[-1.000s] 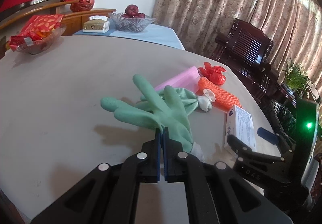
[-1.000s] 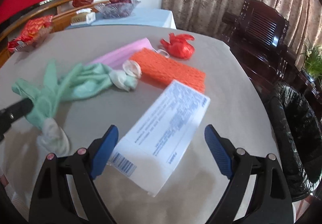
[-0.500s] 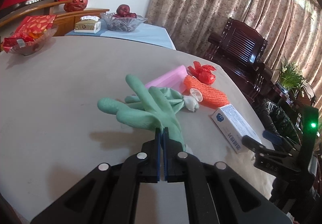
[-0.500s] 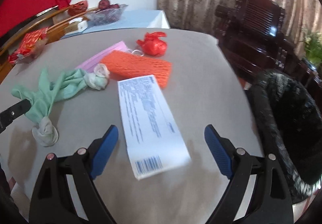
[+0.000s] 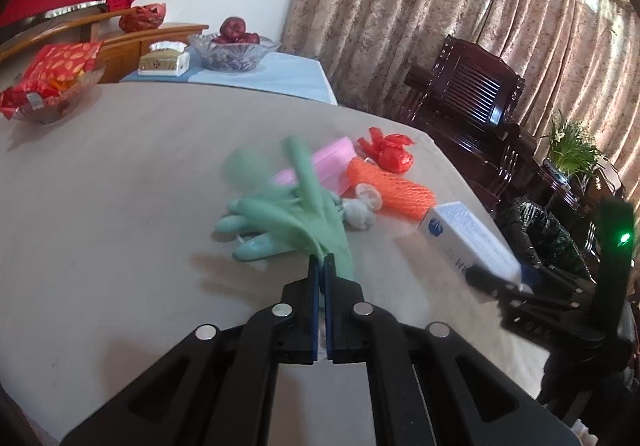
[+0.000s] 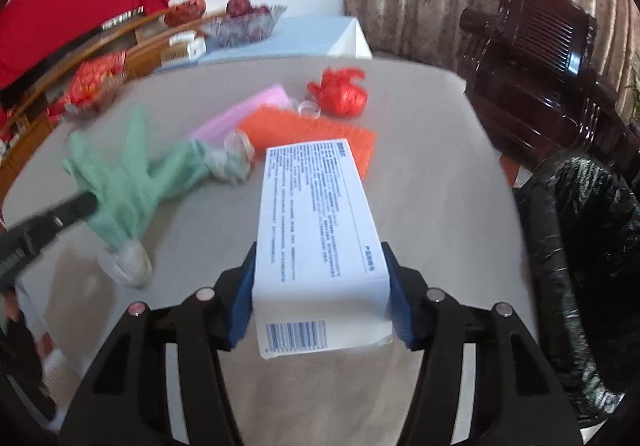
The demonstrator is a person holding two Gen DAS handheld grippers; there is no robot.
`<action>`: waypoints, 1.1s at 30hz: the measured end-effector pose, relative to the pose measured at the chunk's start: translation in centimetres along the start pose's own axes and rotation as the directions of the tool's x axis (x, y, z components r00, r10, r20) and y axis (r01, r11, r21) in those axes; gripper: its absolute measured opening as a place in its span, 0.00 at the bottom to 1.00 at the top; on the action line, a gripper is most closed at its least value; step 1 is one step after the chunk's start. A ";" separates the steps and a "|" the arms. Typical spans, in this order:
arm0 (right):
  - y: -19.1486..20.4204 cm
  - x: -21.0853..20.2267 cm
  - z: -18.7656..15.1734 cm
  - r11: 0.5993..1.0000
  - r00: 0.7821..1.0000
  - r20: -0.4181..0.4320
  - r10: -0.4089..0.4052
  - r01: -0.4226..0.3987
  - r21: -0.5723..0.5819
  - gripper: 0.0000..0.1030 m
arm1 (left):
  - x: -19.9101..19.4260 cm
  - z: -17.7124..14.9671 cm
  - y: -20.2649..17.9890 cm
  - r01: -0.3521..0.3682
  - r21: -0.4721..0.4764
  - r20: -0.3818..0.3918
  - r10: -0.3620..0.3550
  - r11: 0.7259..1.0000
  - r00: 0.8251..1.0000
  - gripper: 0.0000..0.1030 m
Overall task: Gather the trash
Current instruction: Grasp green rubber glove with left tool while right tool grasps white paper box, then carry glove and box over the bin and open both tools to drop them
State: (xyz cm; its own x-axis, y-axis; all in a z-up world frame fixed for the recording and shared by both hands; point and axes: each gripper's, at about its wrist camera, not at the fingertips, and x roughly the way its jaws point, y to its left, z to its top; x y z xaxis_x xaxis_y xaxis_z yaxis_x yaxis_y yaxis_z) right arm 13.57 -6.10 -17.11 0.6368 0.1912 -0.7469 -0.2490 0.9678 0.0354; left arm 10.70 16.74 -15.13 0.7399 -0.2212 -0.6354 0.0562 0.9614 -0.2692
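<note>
Already your right gripper [image 6: 320, 300] is closing, its blue pads against both sides of the white box [image 6: 320, 230], which sticks out forward over the table [image 6: 432, 165]. Only that view shows the barcode end; your left camera shows the box's blue-logo end instead. Your left gripper [image 5: 322, 270] is pinched tight on the green glove [image 5: 288, 217], left of the box.

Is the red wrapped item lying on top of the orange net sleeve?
No, the red wrapped item lies beside the orange net sleeve.
</note>
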 end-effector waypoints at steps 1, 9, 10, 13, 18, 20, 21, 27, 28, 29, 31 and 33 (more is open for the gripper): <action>-0.1 -0.9 0.4 1.000 1.000 0.017 0.000 0.000 0.007 0.53 | -0.1 0.2 -0.3 0.004 0.003 0.002 -0.004 1.000 1.000 0.02; -2.2 -6.0 2.6 0.999 0.994 0.105 -0.019 0.014 0.044 0.53 | -1.3 1.5 -4.2 0.048 0.044 0.031 -0.050 0.998 0.998 0.02; -2.6 -6.6 2.8 0.999 0.993 0.115 -0.021 0.015 0.051 0.53 | -1.4 1.7 -4.7 0.054 0.050 0.034 -0.055 0.997 0.998 0.02; -3.7 -8.0 3.0 0.998 0.990 0.139 -0.036 0.027 0.063 0.52 | -1.8 2.4 -6.6 0.080 0.072 0.046 -0.083 0.994 0.995 0.02; -6.1 -10.6 3.2 0.995 0.981 0.180 -0.070 0.056 0.086 0.52 | -2.3 3.7 -10.3 0.138 0.118 0.067 -0.147 0.983 0.987 0.02; -7.2 -11.7 3.1 0.992 0.976 0.198 -0.093 0.074 0.099 0.52 | -2.4 4.1 -11.6 0.157 0.134 0.071 -0.168 0.978 0.983 0.02; -7.7 -12.1 3.1 0.991 0.974 0.204 -0.100 0.080 0.106 0.52 | -2.3 4.4 -12.5 0.171 0.144 0.071 -0.183 0.975 0.981 0.02; -11.7 -14.9 2.7 0.979 0.955 0.240 -0.173 0.140 0.150 0.52 | -1.7 5.9 -17.4 0.244 0.204 0.070 -0.262 0.948 0.962 0.02; -12.5 -15.3 2.6 0.975 0.951 0.243 -0.189 0.154 0.158 0.52 | -1.6 6.0 -18.2 0.254 0.215 0.070 -0.274 0.943 0.959 0.02; -13.2 -15.6 2.4 0.972 0.948 0.245 -0.203 0.166 0.166 0.52 | -1.5 6.0 -19.1 0.266 0.228 0.069 -0.288 0.937 0.955 0.02; -14.9 -16.4 2.0 0.965 0.941 0.249 -0.230 0.186 0.186 0.52 | -1.2 6.2 -21.2 0.293 0.251 0.066 -0.318 0.923 0.946 0.02; -16.7 -17.0 1.7 0.955 0.932 0.250 -0.263 0.215 0.204 0.52 | -0.7 6.4 -23.3 0.322 0.270 0.056 -0.349 0.907 0.936 0.02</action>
State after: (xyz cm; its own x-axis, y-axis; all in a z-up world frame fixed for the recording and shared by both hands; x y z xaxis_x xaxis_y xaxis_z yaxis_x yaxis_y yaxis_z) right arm 8.11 -25.22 -3.86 0.8412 -0.0351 -0.5395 0.0473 0.9988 0.0088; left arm 13.13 -4.46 -3.81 0.7100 -0.5331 -0.4601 0.4702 0.8453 -0.2538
